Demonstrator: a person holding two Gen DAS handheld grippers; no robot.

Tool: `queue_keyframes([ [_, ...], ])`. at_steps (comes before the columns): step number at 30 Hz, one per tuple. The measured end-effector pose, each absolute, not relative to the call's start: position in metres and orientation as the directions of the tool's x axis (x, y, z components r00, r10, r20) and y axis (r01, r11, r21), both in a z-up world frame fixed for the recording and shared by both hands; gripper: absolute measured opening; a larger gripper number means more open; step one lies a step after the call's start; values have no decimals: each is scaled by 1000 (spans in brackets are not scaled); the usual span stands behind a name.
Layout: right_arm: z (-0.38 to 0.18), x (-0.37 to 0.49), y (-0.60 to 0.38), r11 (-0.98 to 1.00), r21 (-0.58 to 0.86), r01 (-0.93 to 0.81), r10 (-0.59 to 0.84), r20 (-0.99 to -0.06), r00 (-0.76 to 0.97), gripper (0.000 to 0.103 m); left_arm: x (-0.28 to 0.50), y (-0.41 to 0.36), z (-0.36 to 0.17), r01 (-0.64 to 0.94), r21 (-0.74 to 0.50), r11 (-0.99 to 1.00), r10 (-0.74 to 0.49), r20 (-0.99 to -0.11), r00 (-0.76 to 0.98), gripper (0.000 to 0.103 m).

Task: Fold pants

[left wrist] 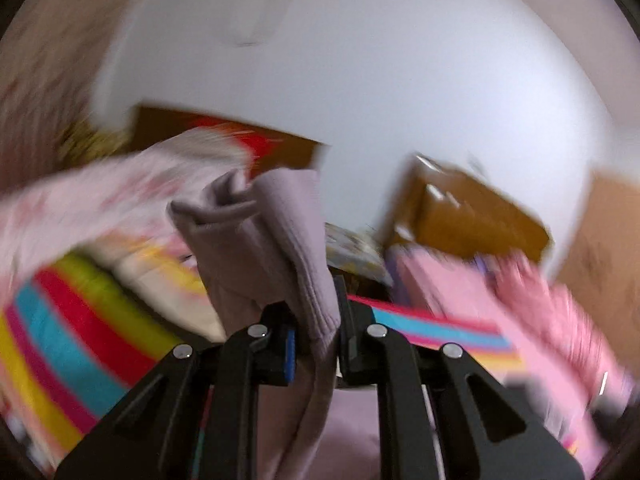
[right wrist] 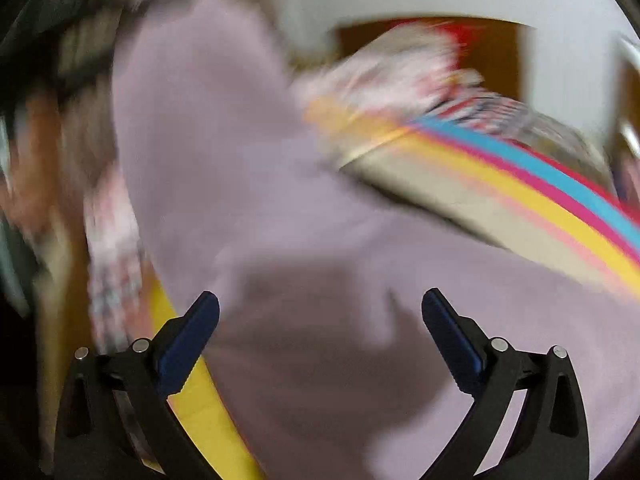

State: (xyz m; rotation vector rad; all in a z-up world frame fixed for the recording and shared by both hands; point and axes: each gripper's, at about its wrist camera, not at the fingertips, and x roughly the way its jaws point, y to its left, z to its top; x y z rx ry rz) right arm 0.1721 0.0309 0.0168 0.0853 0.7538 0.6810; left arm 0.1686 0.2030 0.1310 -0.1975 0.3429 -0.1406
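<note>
Pants (left wrist: pixel 260 236) of soft mauve knit fabric are the main subject. Seen from the left wrist camera, a bunched fold with a ribbed edge rises up out of the left gripper (left wrist: pixel 316 340), whose two black fingers are closed narrowly and pinch the cloth between them; a blue pad (left wrist: pixel 290 354) shows on the left-hand finger. More of the same fabric hangs below the fingers.

From the right wrist camera, the pants (right wrist: pixel 248 168) spread as a broad mauve sheet filling most of the view, lying over a rainbow-striped blanket (right wrist: pixel 540 200) with yellow, pink, magenta and blue bands. The right gripper (right wrist: pixel 320 312) hovers close above the cloth with its fingers spread wide and nothing between them; whether the tips touch the fabric cannot be told.

Around the pants in the left view lie the striped blanket (left wrist: pixel 76 336), a pale pink patterned cloth (left wrist: pixel 88 204) on the left, and a brighter pink garment (left wrist: pixel 520 312) on the right. Behind them stand a brown cardboard box (left wrist: pixel 468 216) and a white wall (left wrist: pixel 380 80). Both views are heavily motion-blurred
</note>
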Motion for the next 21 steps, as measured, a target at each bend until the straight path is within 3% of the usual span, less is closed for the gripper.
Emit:
queue_keyframes([
  [2, 28, 169, -54, 865, 337, -372, 502, -573, 648, 98, 173, 128, 120, 235, -95, 967, -253, -350, 902, 17],
  [4, 38, 156, -131, 914, 352, -203, 378, -552, 743, 98, 175, 54, 89, 406, -24, 913, -377, -429, 821, 28],
  [6, 48, 130, -203, 930, 367, -41, 244, -527, 814, 98, 173, -4, 50, 553, -40, 832, -489, -524, 697, 61],
  [10, 56, 89, -261, 932, 353, 82, 122, -519, 846, 98, 145, -76, -18, 697, -35, 716, -543, -656, 524, 64],
  [13, 47, 76, -259, 920, 391, 34, 202, -547, 812, 98, 131, -55, -21, 698, -135, 703, -608, -623, 493, 76],
  [15, 29, 74, -240, 894, 446, -44, 327, -582, 744, 98, 123, -15, -16, 628, -165, 761, -590, -580, 562, 89],
  [18, -1, 73, -202, 853, 508, -122, 462, -624, 630, 97, 114, 41, -9, 472, -176, 864, -481, -566, 669, 89],
  [21, -17, 77, -166, 789, 586, -184, 580, -613, 537, 84, 102, 103, -9, 275, -184, 944, -330, -578, 746, 89],
])
